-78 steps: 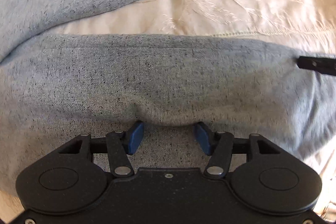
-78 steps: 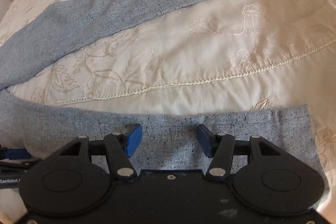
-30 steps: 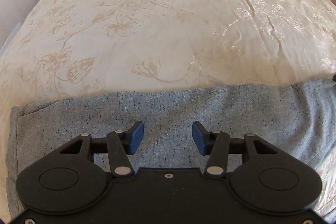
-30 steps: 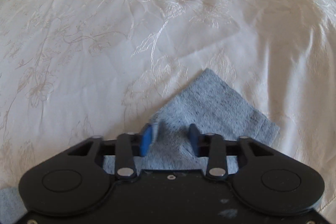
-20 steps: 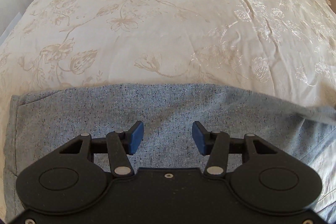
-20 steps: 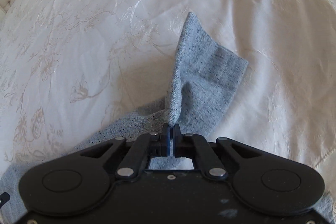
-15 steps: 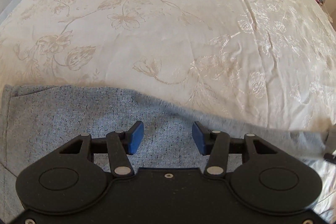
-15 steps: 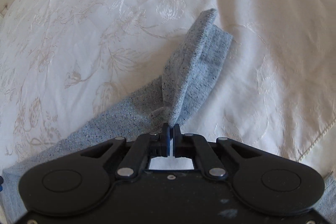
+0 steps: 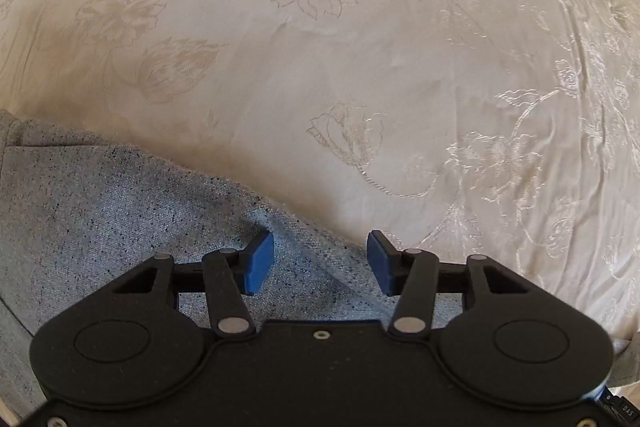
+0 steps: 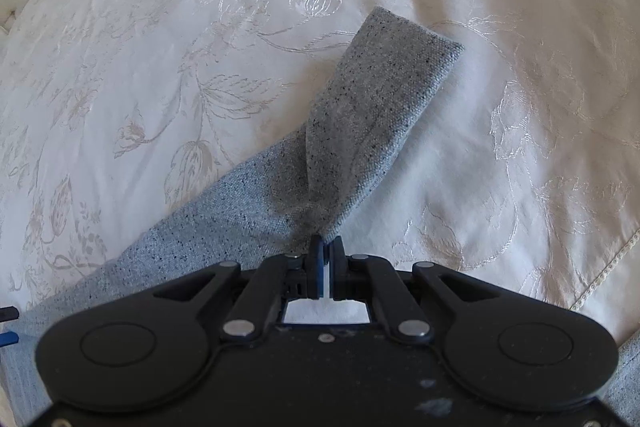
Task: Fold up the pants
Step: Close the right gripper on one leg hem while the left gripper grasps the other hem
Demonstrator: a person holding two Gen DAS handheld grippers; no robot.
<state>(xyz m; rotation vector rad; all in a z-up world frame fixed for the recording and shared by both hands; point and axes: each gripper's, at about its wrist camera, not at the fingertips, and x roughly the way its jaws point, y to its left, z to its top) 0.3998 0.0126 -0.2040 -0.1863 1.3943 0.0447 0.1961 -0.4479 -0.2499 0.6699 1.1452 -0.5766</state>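
Pants (image 10: pixel 360 131) hem pinched in right tool (image 10: pixel 325 247), left tool (image 9: pixel 320 259) wide over fabric, waistband cut off.

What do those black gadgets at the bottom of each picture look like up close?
Each hand-held gripper is matte black plastic: the left hand-held gripper and the right hand-held gripper have a wide body with two round raised discs, hinged link bars joined by silver rivets, and blue fingertip pads. The right one shows pale scuffs on its body. No hand, sleeve or cable shows.
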